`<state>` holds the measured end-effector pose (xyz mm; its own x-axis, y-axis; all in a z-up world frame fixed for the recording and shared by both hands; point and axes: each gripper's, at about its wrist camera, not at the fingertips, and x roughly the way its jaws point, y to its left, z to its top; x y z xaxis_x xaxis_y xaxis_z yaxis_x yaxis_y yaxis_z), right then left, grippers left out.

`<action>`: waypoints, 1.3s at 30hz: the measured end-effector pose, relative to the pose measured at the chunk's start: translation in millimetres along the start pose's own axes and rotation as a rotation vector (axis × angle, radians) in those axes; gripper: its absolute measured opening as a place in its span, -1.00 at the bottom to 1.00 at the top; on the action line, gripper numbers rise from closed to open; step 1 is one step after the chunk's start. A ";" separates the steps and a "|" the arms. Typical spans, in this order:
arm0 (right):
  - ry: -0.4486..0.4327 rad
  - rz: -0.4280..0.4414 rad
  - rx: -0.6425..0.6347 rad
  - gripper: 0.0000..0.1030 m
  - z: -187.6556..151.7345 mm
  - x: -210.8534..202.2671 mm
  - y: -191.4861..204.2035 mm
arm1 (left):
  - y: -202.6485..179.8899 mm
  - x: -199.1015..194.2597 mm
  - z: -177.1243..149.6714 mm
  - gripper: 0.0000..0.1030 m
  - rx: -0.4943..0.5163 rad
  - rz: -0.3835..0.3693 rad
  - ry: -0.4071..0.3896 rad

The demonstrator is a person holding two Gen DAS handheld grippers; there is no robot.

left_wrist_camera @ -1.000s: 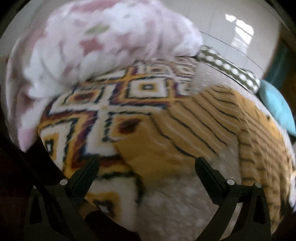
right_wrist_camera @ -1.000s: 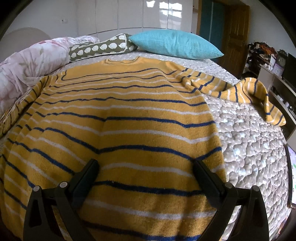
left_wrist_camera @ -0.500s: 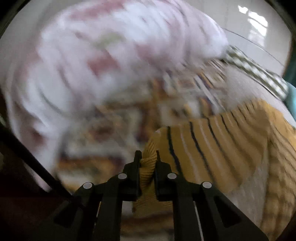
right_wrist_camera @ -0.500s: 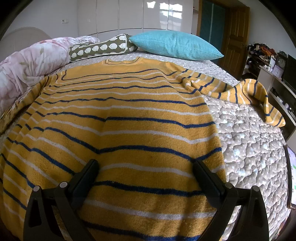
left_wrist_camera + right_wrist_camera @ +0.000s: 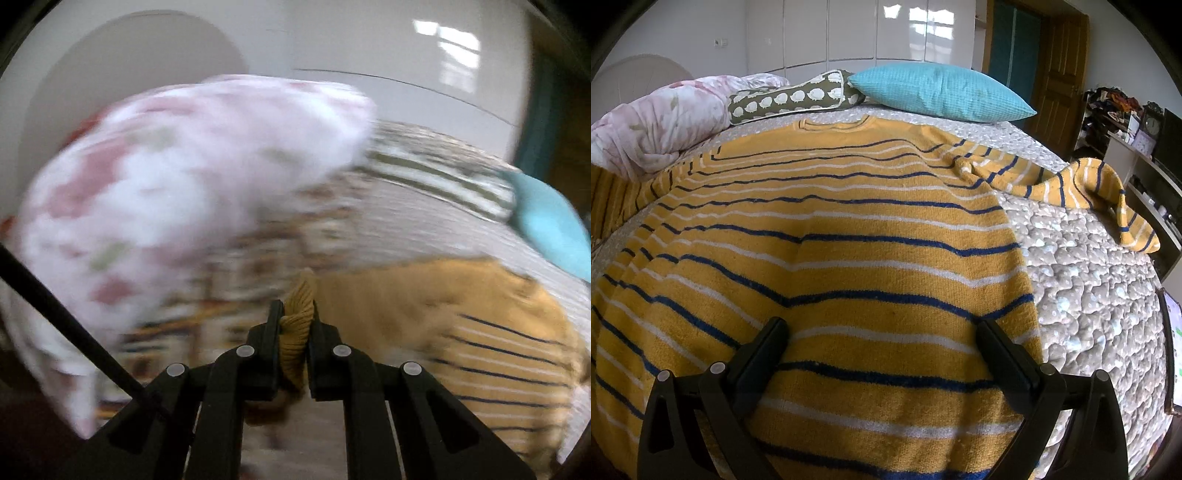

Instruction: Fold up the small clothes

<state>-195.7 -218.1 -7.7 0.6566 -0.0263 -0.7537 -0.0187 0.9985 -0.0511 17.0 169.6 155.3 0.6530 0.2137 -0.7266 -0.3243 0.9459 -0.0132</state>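
Note:
A yellow sweater (image 5: 827, 258) with blue and white stripes lies spread flat on the bed, its right sleeve (image 5: 1082, 188) stretched to the right edge. My right gripper (image 5: 881, 332) is open and hovers over the sweater's lower hem. My left gripper (image 5: 295, 314) is shut on the ribbed cuff (image 5: 297, 325) of the left sleeve and holds it lifted; the rest of the sweater (image 5: 480, 332) trails to the right. The left wrist view is motion-blurred.
A pink floral duvet (image 5: 657, 122) is bunched at the left of the bed (image 5: 1089, 288), over a patterned blanket (image 5: 229, 280). A green sheep-print pillow (image 5: 790, 98) and a teal pillow (image 5: 938, 90) lie at the head. A cluttered desk (image 5: 1137, 147) stands at the right.
My left gripper closed on the left sleeve cuff and has lifted it, swinging toward the sweater body. The right gripper has stayed open over the hem.

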 end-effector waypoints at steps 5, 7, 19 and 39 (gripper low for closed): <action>-0.028 0.125 0.089 0.99 2.9 -15.6 -17.1 | -134.2 -2.5 -11.1 -0.80 0.127 -0.318 0.073; -0.045 0.171 0.146 0.99 3.7 -24.1 -28.8 | -189.3 -12.8 -21.7 -0.79 0.187 -0.480 0.092; -0.070 0.240 0.198 0.99 33.0 -32.2 -58.6 | -187.4 -64.0 -84.3 0.28 0.266 -0.479 0.040; 0.105 0.088 0.166 -0.89 131.1 68.5 -37.2 | -20.5 -30.6 -187.5 0.29 0.039 -0.138 0.095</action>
<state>-51.1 -250.8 28.4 0.5754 0.0656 -0.8153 0.0572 0.9911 0.1201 -124.8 97.9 49.1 0.6213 0.0593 -0.7813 -0.2080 0.9738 -0.0916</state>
